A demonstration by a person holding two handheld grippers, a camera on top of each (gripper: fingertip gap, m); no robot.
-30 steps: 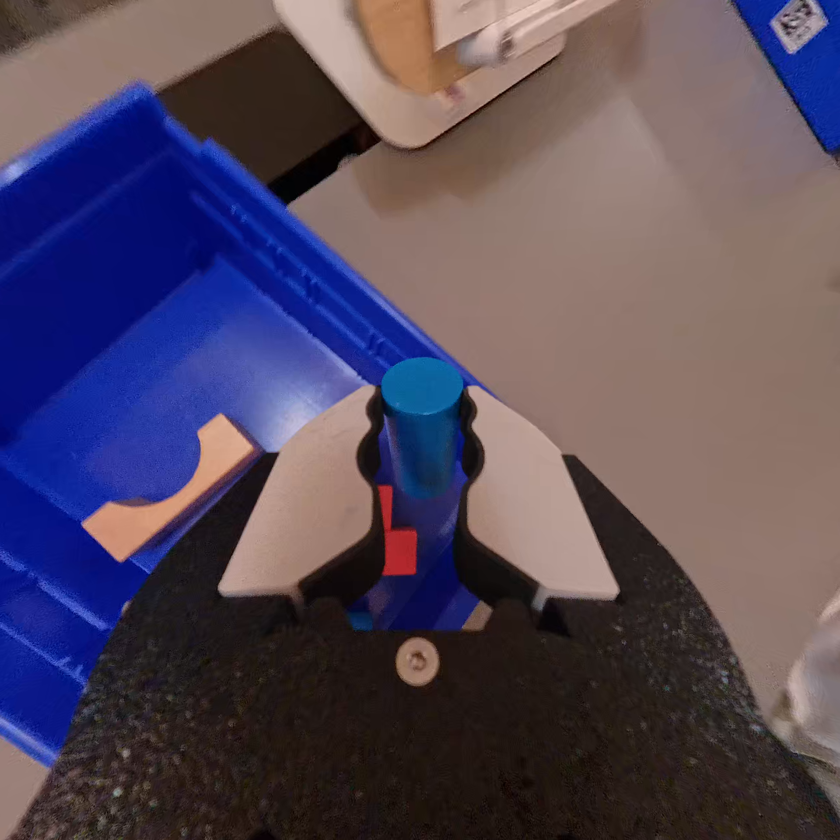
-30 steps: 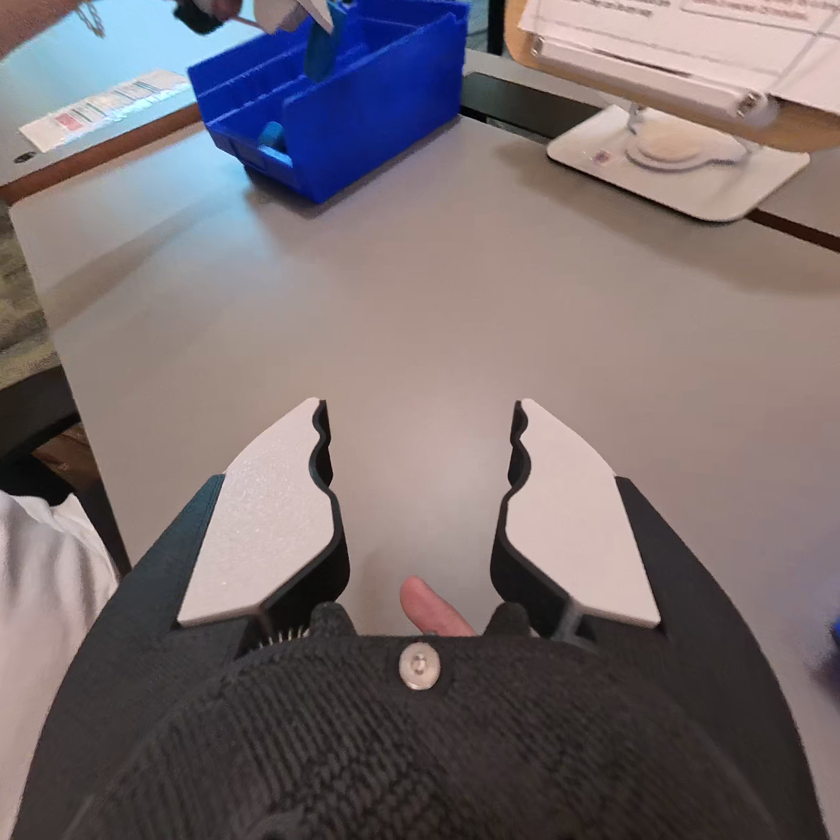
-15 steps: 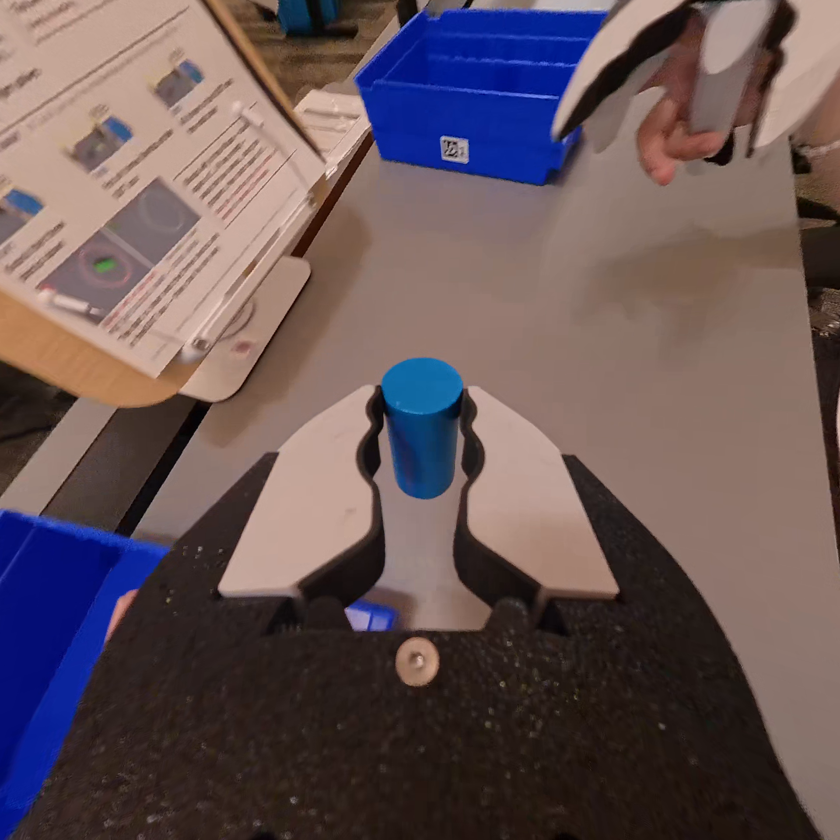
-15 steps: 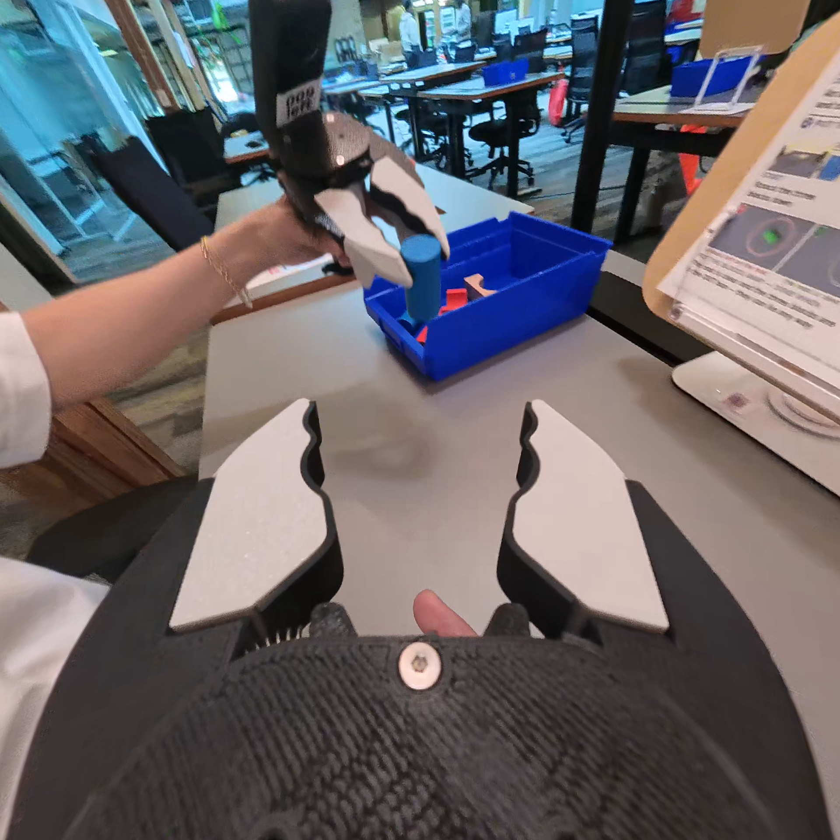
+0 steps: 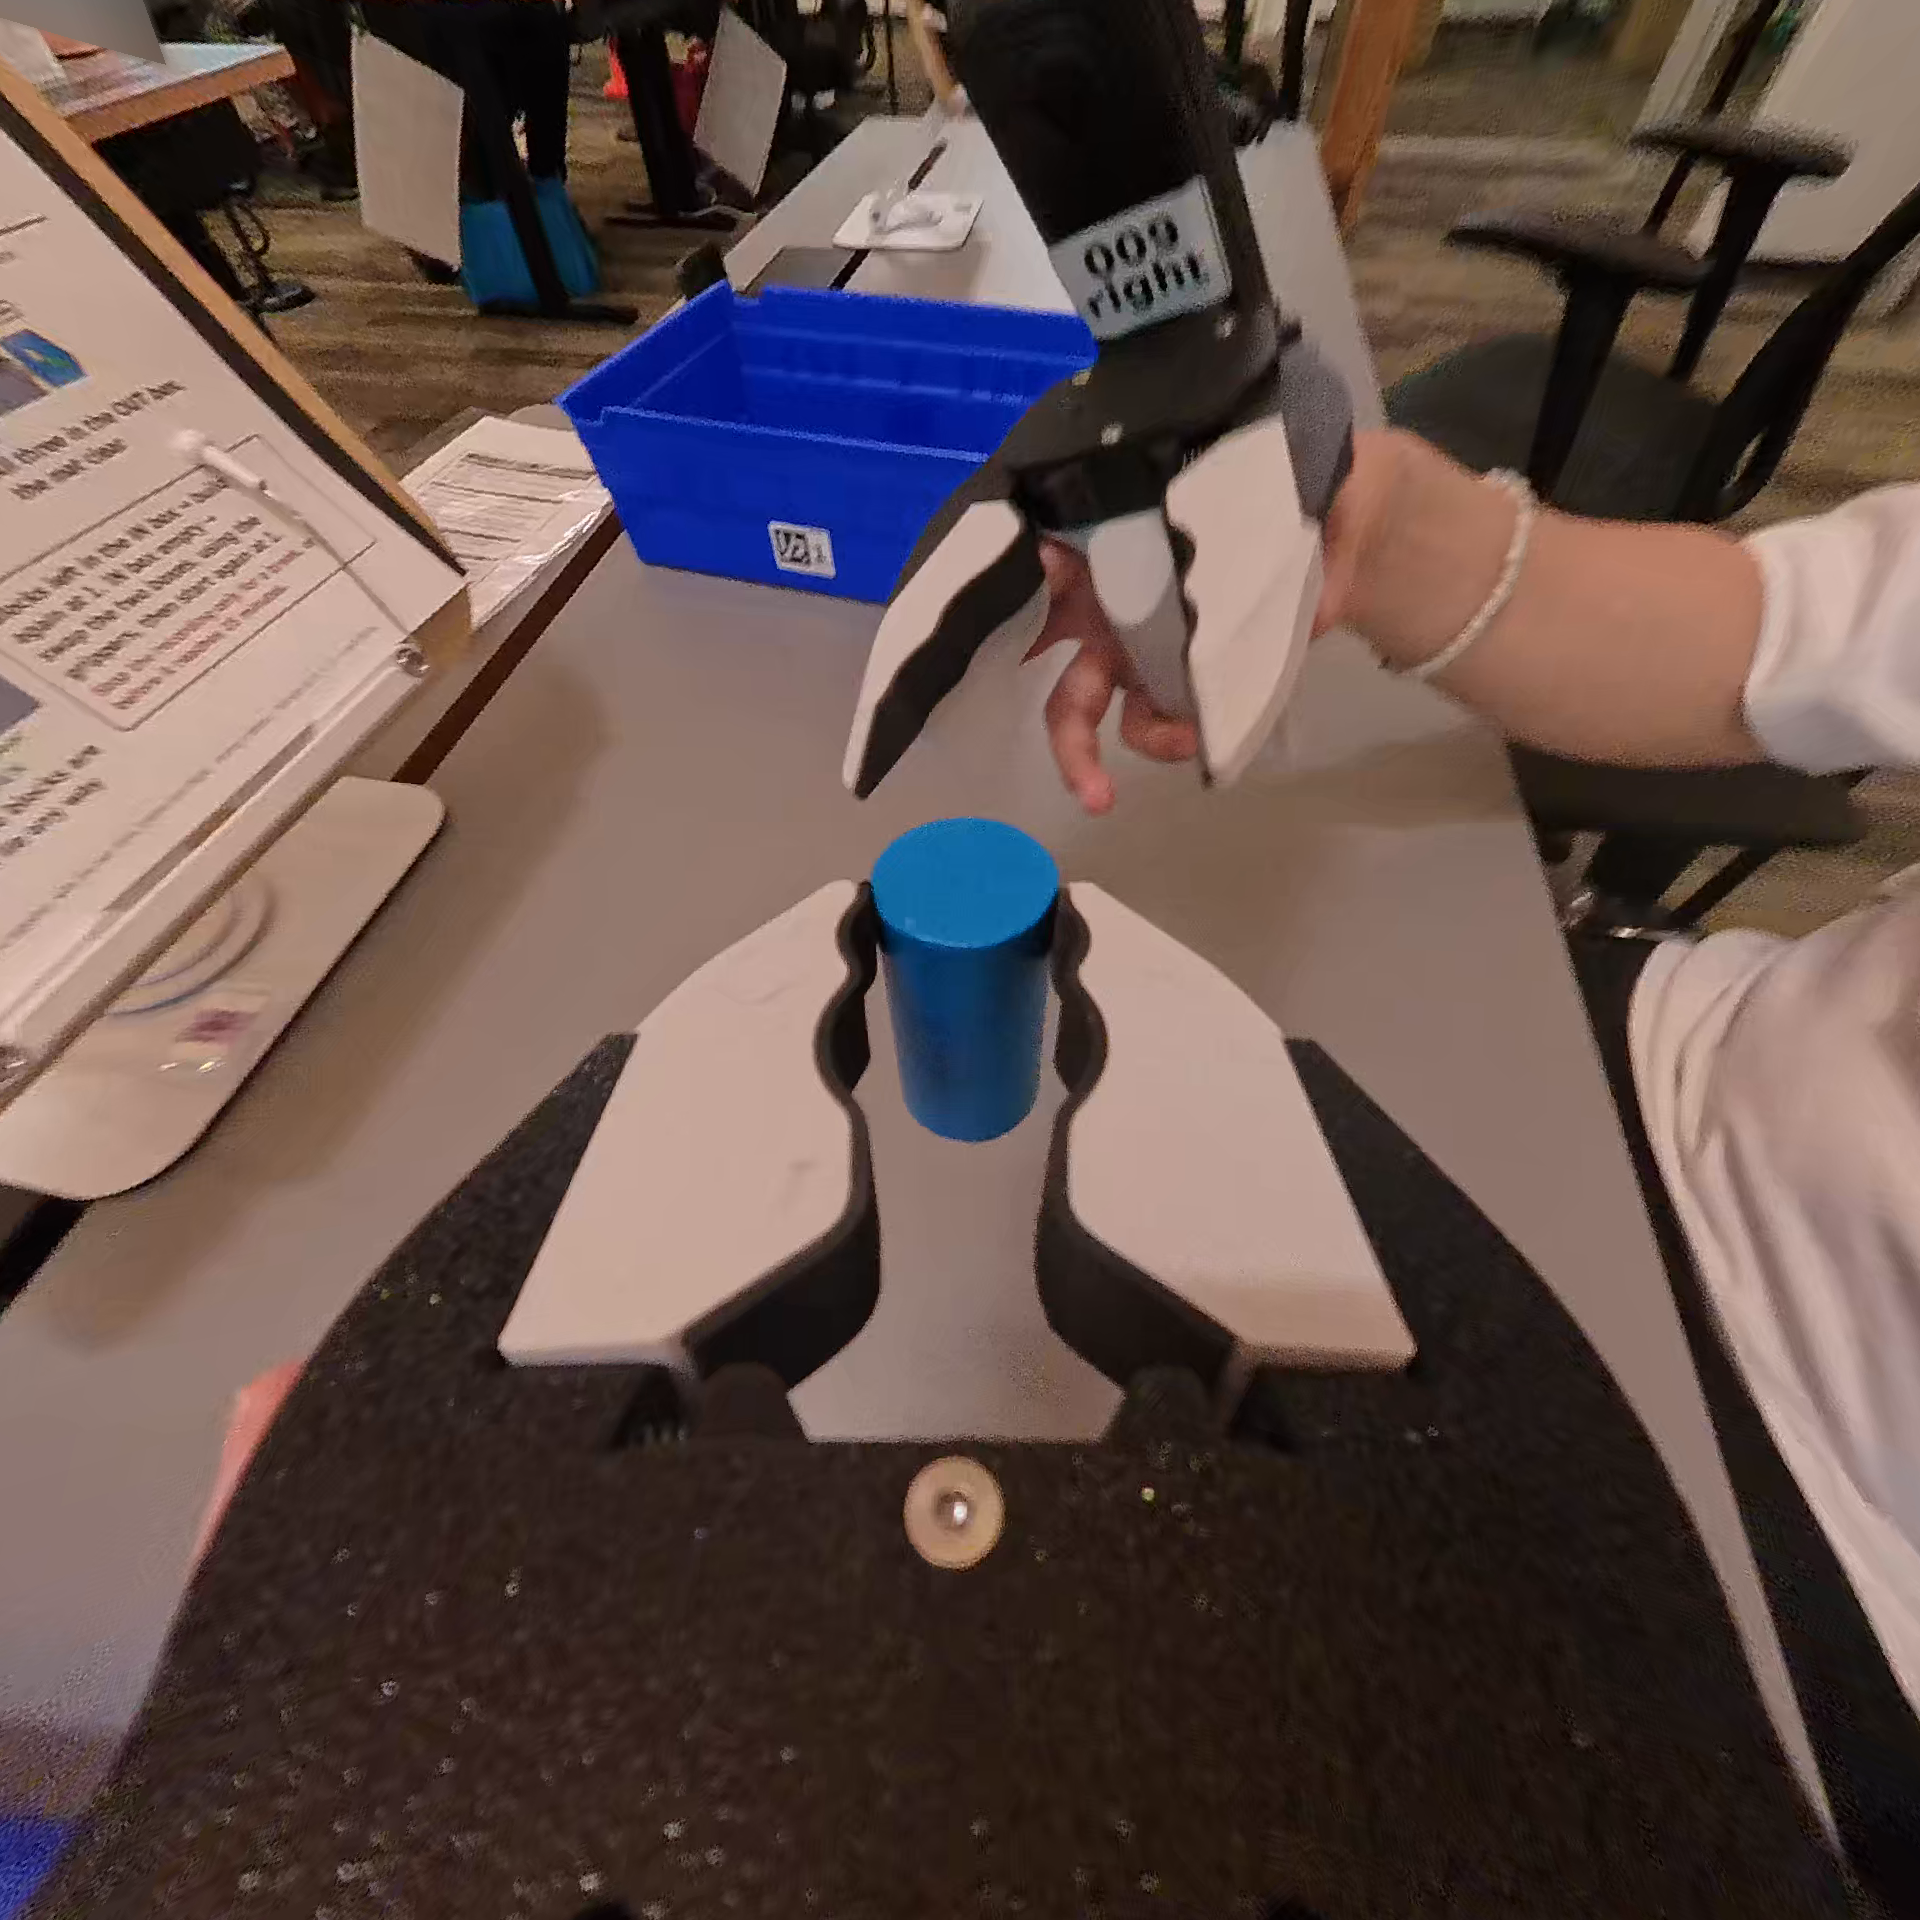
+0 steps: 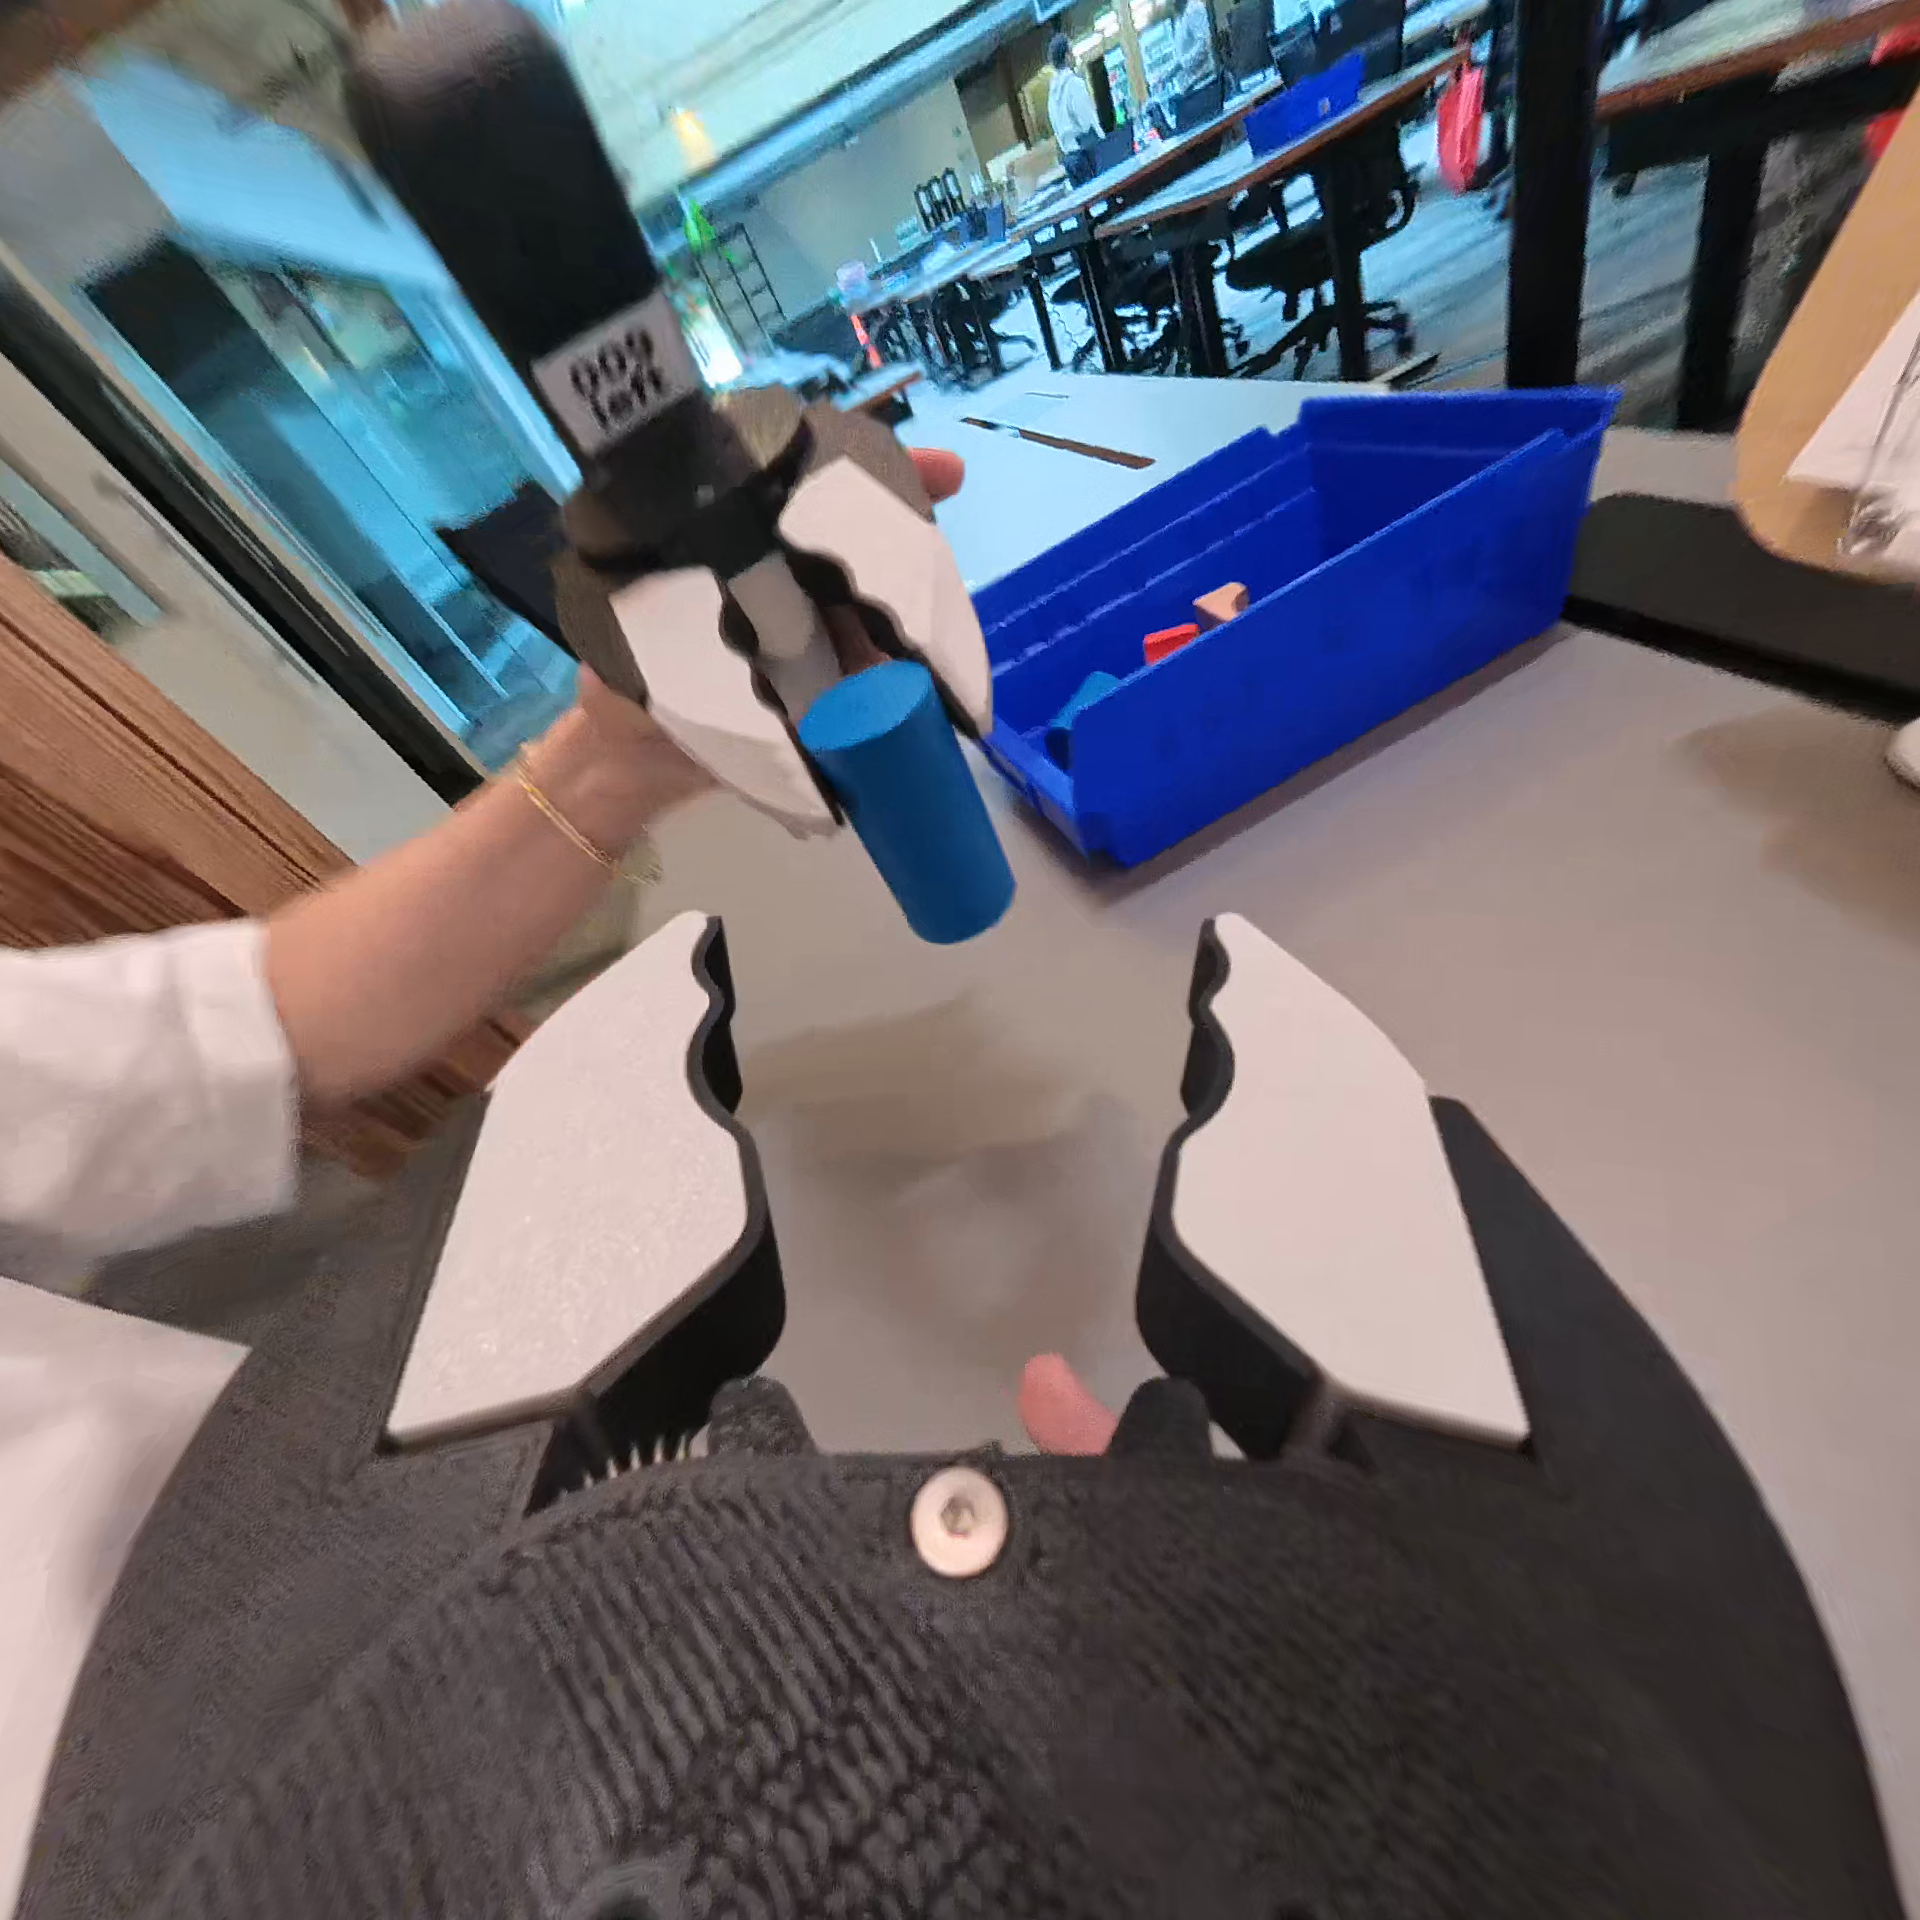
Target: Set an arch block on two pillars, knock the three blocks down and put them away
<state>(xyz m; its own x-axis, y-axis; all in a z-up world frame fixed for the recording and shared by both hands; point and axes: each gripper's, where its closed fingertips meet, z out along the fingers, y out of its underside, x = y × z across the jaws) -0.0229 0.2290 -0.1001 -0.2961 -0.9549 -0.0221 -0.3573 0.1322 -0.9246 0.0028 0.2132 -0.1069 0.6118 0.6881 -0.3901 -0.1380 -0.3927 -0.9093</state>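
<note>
My left gripper (image 5: 964, 904) is shut on a blue cylinder (image 5: 966, 977) and holds it in the air above the grey table (image 5: 686, 717). The cylinder stands upright between the fingertips. In the right wrist view the left gripper (image 6: 894, 727) shows with the cylinder (image 6: 904, 800) tilted in it, just beyond my right gripper (image 6: 956, 956). My right gripper is open and empty. In the left wrist view the right gripper (image 5: 1039, 769) hangs open just past the cylinder, fingertips pointing down at it.
A blue bin (image 5: 821, 436), its inside hidden, stands at the table's far end. Another blue bin (image 6: 1299, 634) holds red, tan and blue blocks. A tilted board with printed sheets (image 5: 177, 582) on a white base stands at the left. Office chairs stand beyond the table. Across from one pair of fingers to the other is roughly 4 cm.
My left gripper has carried the cylinder out of the bin with blocks and across the table toward the right gripper. The right gripper has risen to face it, still open. The two are now close.
</note>
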